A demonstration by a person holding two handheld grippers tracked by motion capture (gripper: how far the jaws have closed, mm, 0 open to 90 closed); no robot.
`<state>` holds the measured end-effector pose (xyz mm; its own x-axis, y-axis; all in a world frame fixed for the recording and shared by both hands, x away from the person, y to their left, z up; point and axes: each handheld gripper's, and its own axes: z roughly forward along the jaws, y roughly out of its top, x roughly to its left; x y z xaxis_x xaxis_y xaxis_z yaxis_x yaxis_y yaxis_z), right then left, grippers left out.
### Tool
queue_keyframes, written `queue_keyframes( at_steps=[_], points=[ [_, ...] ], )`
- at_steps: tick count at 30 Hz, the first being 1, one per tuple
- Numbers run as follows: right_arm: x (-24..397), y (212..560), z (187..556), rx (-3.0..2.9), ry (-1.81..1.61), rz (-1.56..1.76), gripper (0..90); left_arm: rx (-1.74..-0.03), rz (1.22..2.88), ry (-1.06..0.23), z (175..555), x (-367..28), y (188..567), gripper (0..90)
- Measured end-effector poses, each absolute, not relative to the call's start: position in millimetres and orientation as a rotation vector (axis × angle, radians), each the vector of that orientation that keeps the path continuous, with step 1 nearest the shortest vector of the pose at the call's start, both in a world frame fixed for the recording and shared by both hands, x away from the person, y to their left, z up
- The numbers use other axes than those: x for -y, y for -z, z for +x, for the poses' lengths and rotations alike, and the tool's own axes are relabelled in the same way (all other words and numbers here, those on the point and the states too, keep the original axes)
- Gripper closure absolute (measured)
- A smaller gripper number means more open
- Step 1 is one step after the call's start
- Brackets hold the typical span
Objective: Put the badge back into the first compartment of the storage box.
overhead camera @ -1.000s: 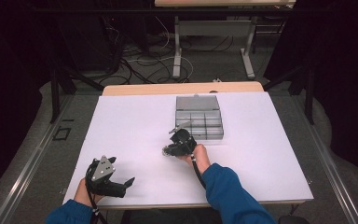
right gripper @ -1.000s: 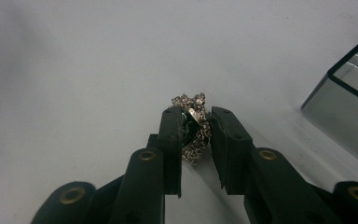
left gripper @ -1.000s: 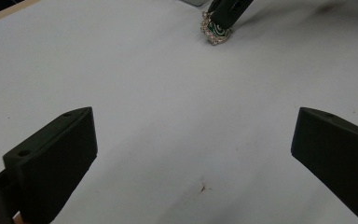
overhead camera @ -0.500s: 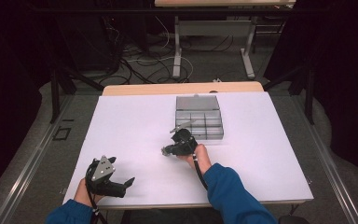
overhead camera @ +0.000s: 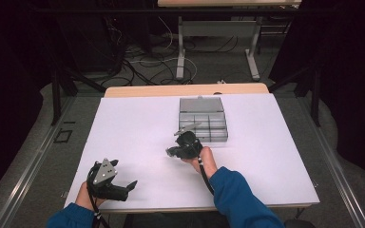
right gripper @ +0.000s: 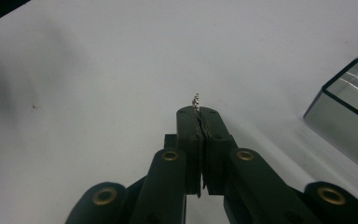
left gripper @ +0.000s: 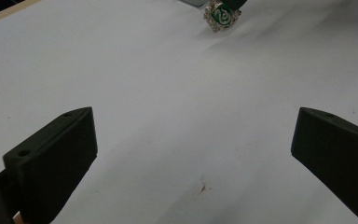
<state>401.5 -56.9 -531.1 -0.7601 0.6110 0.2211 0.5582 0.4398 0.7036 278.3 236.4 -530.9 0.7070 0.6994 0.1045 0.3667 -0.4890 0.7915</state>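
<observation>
Right gripper [overhead camera: 171, 152] drawn back from compartment box [overhead camera: 203, 119], fingers clenched on badge [left gripper: 222, 14]; left gripper [overhead camera: 132, 184] released

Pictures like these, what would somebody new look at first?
Probably the shiny green badge with a silvery edge, pinched in the right gripper just above the middle of the white table. Next, the clear compartment box lying right behind that gripper. Then the left gripper, near the table's front edge, its jaws spread wide with nothing between them.
</observation>
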Motion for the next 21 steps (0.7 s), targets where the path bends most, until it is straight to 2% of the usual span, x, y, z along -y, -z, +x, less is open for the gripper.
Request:
queue_keyframes(
  at_steps=[21],
  points=[
    [92.2, 518.4, 389.1, -2.537, -1.232, 1.021, 88.5, -0.81, 2.124, -0.545, 278.2, -236.7, 530.4, 0.5]
  ],
)
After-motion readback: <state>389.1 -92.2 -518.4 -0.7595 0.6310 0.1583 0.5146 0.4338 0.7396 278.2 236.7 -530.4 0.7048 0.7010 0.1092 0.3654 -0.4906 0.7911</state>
